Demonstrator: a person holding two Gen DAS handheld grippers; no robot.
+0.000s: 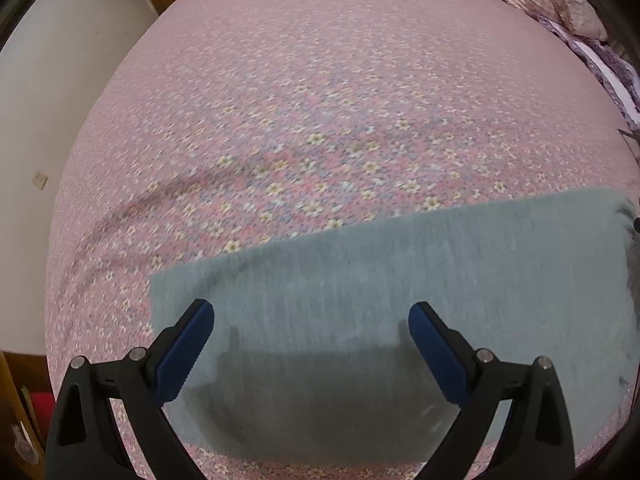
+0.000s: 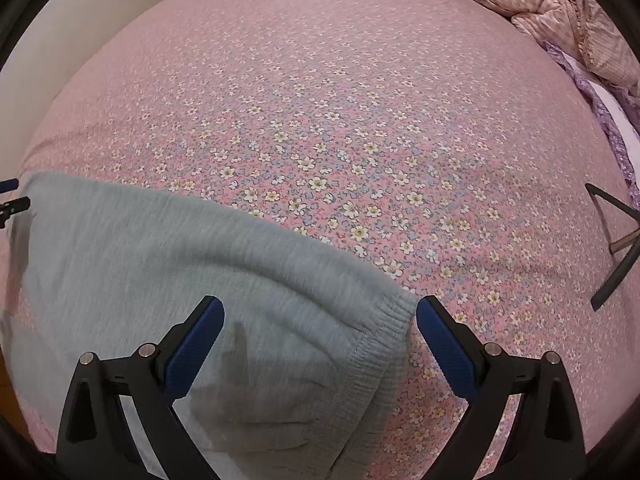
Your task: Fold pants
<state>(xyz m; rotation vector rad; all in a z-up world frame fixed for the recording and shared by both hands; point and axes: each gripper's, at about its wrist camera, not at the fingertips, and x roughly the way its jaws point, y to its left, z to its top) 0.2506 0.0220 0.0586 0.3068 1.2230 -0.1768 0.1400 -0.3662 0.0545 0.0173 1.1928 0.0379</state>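
Light grey-green pants (image 1: 400, 288) lie folded flat on the pink flowered bed sheet (image 1: 320, 100), near its front edge. My left gripper (image 1: 311, 322) hovers open above the pants' left part, nothing between its blue pads. In the right wrist view the pants (image 2: 140, 252) show a ribbed elastic band (image 2: 384, 332) at their right end, with a lower layer under it. My right gripper (image 2: 320, 330) is open over that band end, holding nothing. The left gripper's tip (image 2: 12, 196) shows at the far left edge there.
The flowered sheet (image 2: 340, 100) stretches far back. A crumpled pink checked quilt (image 2: 560, 16) and purple cloth (image 2: 608, 116) pile at the back right. A black stand leg (image 2: 616, 248) leans in at the right. A white wall (image 1: 48, 92) borders the bed's left.
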